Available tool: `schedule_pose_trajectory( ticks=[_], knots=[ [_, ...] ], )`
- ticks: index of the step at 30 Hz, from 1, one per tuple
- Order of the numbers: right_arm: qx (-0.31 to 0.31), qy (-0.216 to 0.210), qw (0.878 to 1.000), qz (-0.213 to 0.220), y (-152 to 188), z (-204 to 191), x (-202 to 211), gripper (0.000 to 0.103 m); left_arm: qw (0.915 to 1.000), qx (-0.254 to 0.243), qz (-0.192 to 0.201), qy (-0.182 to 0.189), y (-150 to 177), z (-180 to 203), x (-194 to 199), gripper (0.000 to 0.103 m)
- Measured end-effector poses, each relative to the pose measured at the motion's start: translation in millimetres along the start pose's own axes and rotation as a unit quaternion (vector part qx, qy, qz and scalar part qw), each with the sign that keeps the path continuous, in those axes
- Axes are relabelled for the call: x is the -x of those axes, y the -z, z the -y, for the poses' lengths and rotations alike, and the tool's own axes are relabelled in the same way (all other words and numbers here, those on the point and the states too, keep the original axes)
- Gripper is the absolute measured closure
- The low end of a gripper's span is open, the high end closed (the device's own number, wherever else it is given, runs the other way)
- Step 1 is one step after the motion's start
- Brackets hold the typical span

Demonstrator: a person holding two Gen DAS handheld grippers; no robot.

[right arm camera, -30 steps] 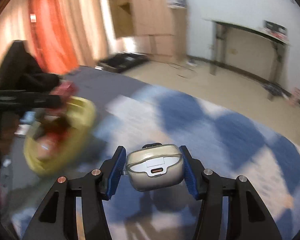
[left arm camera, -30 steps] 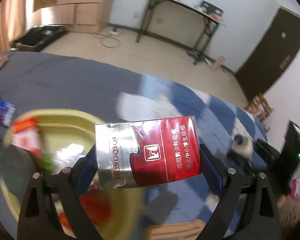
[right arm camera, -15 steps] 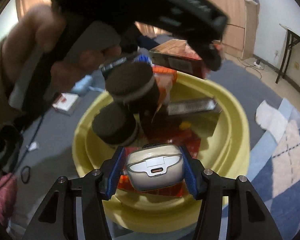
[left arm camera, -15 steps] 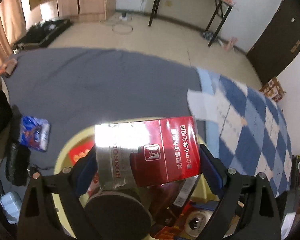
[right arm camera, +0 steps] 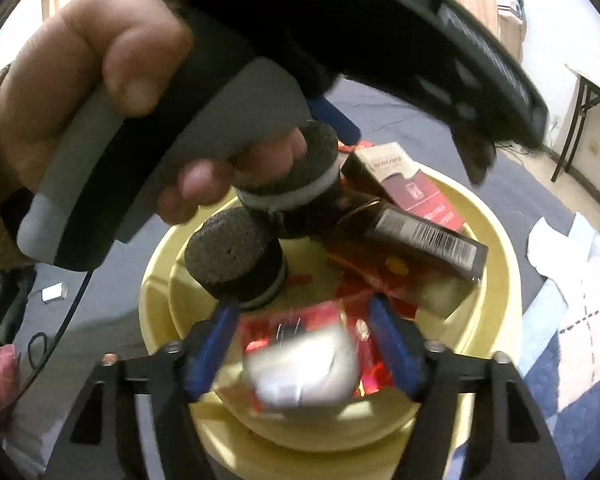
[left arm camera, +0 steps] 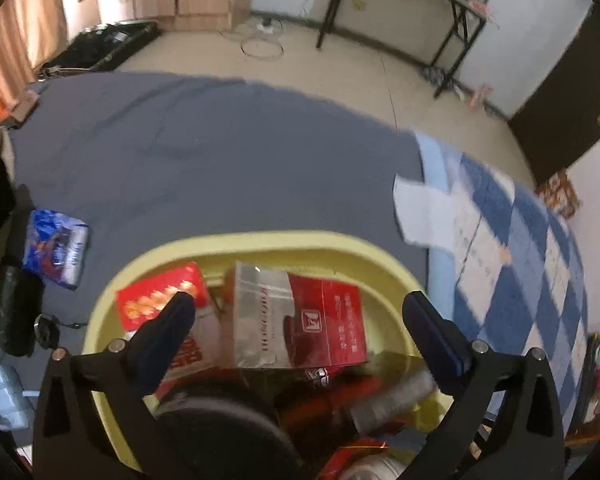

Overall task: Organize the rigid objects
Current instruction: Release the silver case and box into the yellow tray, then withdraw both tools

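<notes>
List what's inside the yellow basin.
In the basin: a red-and-silver cigarette pack, a red packet, a dark barcoded box, two black foam-topped cylinders and a whitish case. Anything beneath them is covered.

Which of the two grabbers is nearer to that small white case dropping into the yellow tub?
The right gripper: the white case sits between its opening jaws. The left gripper, also opening, hangs over the red cigarette pack farther across the yellow tub.

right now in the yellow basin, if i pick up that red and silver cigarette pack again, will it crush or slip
The cigarette pack is a thin card box, so it would probably dent under a hard squeeze. Its silver end looks glossy and possibly film-wrapped, so it may slide between the pads. It looks light and lies tilted on clutter in the yellow basin, so a nudge could shift it.
</notes>
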State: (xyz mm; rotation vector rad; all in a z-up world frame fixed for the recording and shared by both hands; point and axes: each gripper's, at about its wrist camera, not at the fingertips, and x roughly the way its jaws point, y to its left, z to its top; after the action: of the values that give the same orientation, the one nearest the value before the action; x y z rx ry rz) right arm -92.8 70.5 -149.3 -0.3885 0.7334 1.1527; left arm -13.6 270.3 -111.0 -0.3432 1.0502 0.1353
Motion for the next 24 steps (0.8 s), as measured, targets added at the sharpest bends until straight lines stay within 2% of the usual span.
schedule_pose_trajectory(
  ticks=[1, 3, 5, 7, 10, 12, 14, 17, 18, 20, 21, 24],
  knots=[
    [-0.004, -0.004, 1.0, 0.009, 0.1, -0.3, 4.1, 0.012, 0.9999, 0.006, 0.014, 0.0, 0.1, -0.8, 9.5, 0.0],
    [-0.013, -0.003, 0.999, 0.03, -1.1, 0.6, 18.5, 0.0, 0.9984, 0.018, 0.054, -0.003, 6.9, -4.5, 39.5, 0.0],
    [-0.023, 0.0, 0.999, 0.048, 3.7, 9.4, 38.5, 0.001, 0.9955, 0.03, 0.09, -0.009, 25.9, -7.4, 67.9, 0.0],
    [-0.028, 0.013, 0.998, 0.056, 10.2, 19.4, 52.6, 0.001, 0.9933, 0.046, 0.106, -0.012, 56.3, -6.5, 82.4, 0.0],
    [-0.017, 0.037, 0.998, 0.051, 28.8, 36.6, 67.2, 0.0, 0.9924, 0.071, 0.096, -0.026, 121.8, 2.9, 80.0, 0.0],
    [-0.001, 0.055, 0.998, 0.018, 45.6, 46.8, 61.2, 0.0, 0.9927, 0.078, 0.081, -0.045, 169.3, 13.8, 67.3, 0.0],
    [0.015, 0.051, 0.998, -0.017, 63.2, 56.1, 50.8, 0.0, 0.9923, 0.078, 0.073, -0.062, 217.1, 26.9, 54.1, 0.0],
    [0.037, 0.049, 0.997, -0.048, 81.1, 59.6, 36.0, 0.0, 0.9921, 0.066, 0.062, -0.086, 260.0, 42.8, 30.6, 0.0],
    [0.036, 0.045, 0.997, -0.053, 82.7, 59.9, 29.3, 0.0, 0.9926, 0.068, 0.039, -0.093, 266.5, 45.6, 17.4, 0.0],
    [0.03, 0.039, 0.997, -0.056, 80.5, 61.0, 19.0, 0.0, 0.9892, 0.048, 0.064, -0.123, 267.3, 54.9, 13.2, 0.0],
    [0.03, 0.037, 0.997, -0.055, 77.9, 59.5, 14.4, 0.0, 0.9893, 0.046, 0.067, -0.121, 261.3, 56.1, 8.9, 0.0],
    [0.042, 0.037, 0.997, -0.058, 68.7, 56.1, 1.5, 0.0, 0.9856, 0.065, 0.076, -0.136, 241.3, 50.1, -0.8, 0.0]
  ],
)
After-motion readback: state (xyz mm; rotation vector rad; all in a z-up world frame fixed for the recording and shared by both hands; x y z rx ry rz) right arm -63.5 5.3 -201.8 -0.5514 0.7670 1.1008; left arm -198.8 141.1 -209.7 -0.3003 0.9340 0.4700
